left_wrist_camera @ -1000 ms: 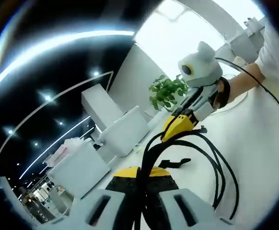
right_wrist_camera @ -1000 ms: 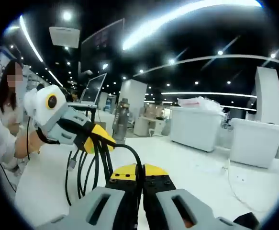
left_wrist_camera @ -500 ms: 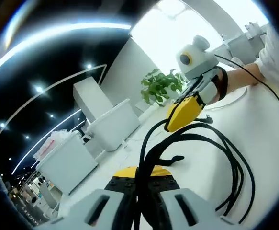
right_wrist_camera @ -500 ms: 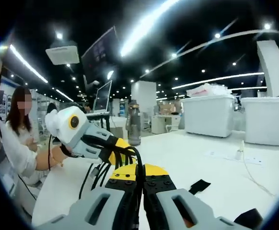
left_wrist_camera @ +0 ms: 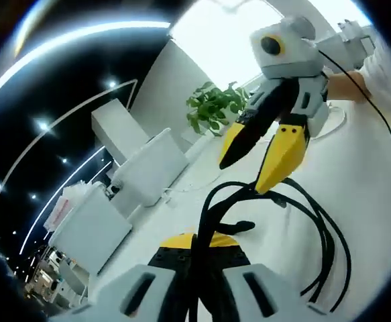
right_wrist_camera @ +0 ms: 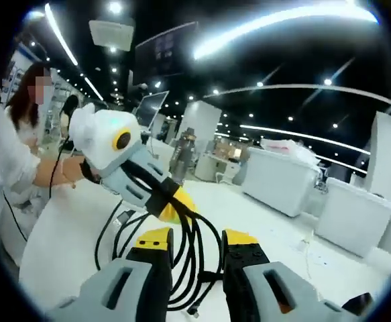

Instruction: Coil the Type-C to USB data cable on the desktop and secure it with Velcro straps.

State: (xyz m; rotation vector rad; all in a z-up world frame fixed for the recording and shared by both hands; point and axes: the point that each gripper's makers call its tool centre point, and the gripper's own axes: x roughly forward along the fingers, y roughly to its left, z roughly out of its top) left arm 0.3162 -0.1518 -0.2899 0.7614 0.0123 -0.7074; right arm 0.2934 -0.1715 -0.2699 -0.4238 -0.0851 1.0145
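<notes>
A leafy green potted plant [left_wrist_camera: 213, 109] is standing beyond the white tabletop [left_wrist_camera: 376, 194], with lidded white plastic storage bins [left_wrist_camera: 88, 225] sitting nearby. A dark bottle [right_wrist_camera: 180, 153], possibly metal, is standing farther off, and a thin white cord [right_wrist_camera: 310, 249] is lying across the table.

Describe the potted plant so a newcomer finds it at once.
In the left gripper view, start at the white table and follow it to its far edge by the pale wall. The potted plant stands there, beside the right tool: the one leafy green thing among white boxes.
</notes>
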